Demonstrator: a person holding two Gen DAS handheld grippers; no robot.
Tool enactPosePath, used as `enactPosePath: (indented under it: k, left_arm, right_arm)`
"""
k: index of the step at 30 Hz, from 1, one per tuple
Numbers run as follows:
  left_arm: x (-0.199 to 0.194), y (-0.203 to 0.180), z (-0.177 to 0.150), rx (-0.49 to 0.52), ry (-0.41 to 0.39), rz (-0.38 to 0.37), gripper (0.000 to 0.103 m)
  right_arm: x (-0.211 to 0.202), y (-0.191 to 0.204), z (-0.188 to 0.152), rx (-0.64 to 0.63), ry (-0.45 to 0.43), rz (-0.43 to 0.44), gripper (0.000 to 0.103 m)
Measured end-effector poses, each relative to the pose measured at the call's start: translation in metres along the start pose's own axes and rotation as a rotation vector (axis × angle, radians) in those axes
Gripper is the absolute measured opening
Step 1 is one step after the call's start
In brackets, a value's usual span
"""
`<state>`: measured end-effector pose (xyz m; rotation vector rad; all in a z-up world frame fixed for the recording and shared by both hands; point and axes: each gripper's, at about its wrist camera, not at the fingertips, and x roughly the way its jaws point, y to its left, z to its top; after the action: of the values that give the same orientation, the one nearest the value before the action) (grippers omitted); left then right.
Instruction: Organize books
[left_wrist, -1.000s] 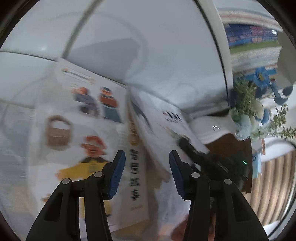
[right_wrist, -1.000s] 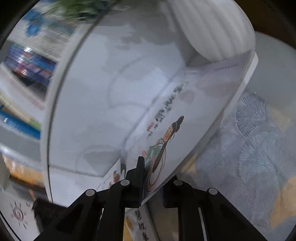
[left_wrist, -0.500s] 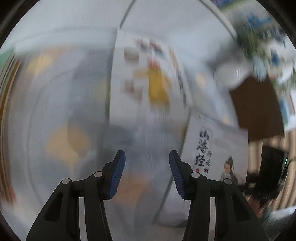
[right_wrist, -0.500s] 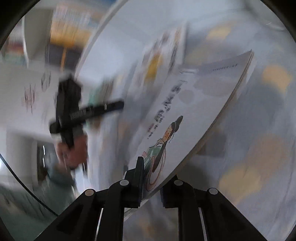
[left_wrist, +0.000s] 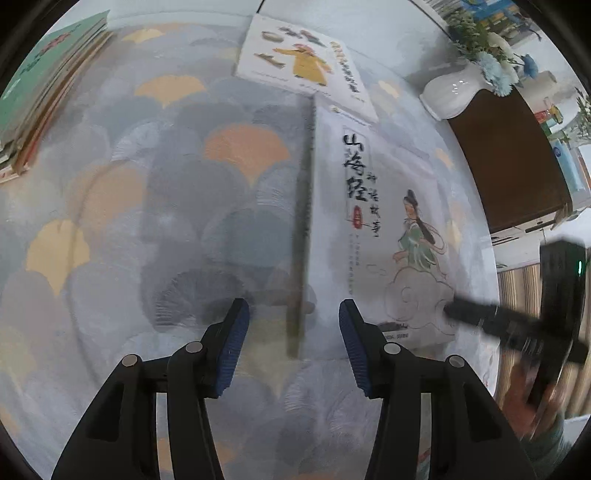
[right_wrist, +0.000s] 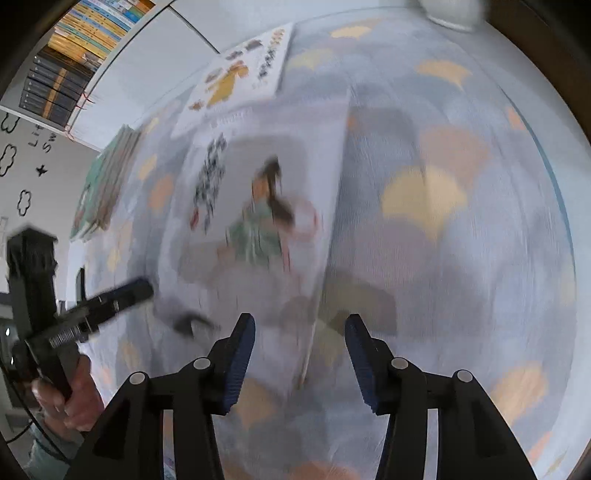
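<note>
A white book with a green-robed figure (left_wrist: 384, 236) lies flat on the patterned tablecloth (left_wrist: 184, 184); it also shows blurred in the right wrist view (right_wrist: 258, 206). A second white book with a yellow-clad figure (left_wrist: 303, 62) lies beyond it, partly under its far edge, also seen in the right wrist view (right_wrist: 236, 77). My left gripper (left_wrist: 291, 347) is open and empty, just short of the near book's left edge. My right gripper (right_wrist: 299, 358) is open and empty at that book's near edge.
A stack of books with a green cover on top (left_wrist: 44, 85) sits at the far left of the table, also in the right wrist view (right_wrist: 107, 181). A white vase with flowers (left_wrist: 454, 92) stands at the back right by a dark brown cabinet (left_wrist: 513, 162).
My right gripper has let go of the green-robed book, which now lies flat on the cloth, and its jaws have opened. Both grippers have pulled back from the wall to the table.
</note>
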<state>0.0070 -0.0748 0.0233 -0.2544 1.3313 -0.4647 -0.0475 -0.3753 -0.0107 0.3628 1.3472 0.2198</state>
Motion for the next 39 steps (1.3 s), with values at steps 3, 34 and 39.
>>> enactPosePath:
  k: [3, 34, 39]
  left_arm:
    - [0.007, -0.009, -0.001, -0.009, 0.012, -0.077, 0.045]
    - [0.017, -0.058, 0.016, -0.136, 0.069, -0.497, 0.01]
    - [0.022, -0.052, 0.022, -0.199, 0.105, -0.582, 0.01]
  right_arm:
    - [-0.003, 0.017, -0.02, -0.016, -0.099, -0.037, 0.026]
    - [-0.033, -0.063, -0.054, 0.427, -0.158, 0.225, 0.052]
    - [-0.029, -0.086, -0.059, 0.521, -0.167, 0.376, 0.055]
